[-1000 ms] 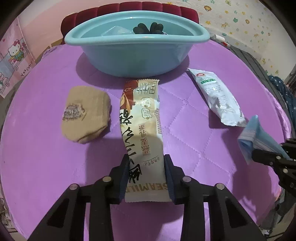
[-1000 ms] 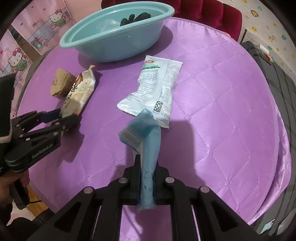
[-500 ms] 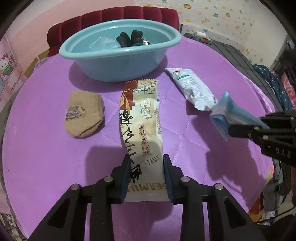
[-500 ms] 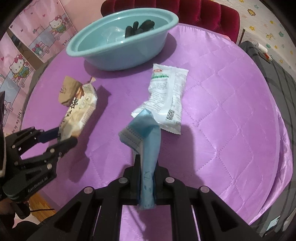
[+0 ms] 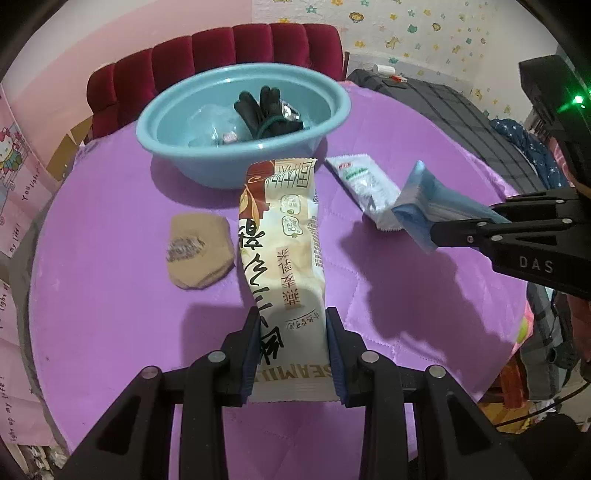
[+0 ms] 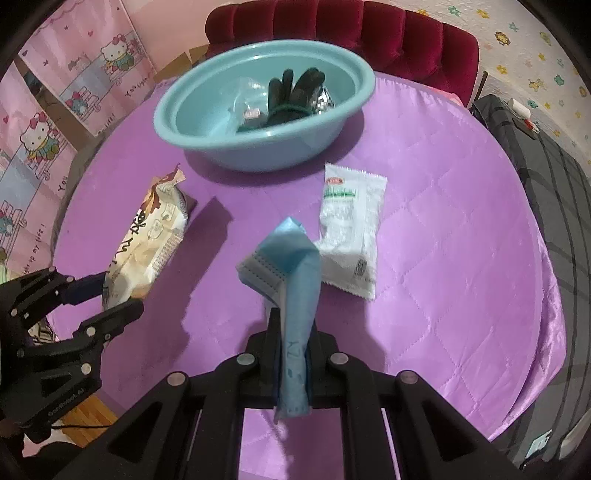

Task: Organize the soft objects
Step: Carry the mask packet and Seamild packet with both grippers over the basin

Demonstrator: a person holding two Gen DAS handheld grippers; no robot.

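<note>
Though bowl-hidden, black glove point(image 5: 264, 112) cuff

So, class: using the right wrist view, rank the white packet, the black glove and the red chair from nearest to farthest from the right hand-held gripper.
1. White packet, flat on the purple tablecloth, just right of centre.
2. Black glove, inside the blue basin.
3. Red chair, behind the table, at the back.
</note>
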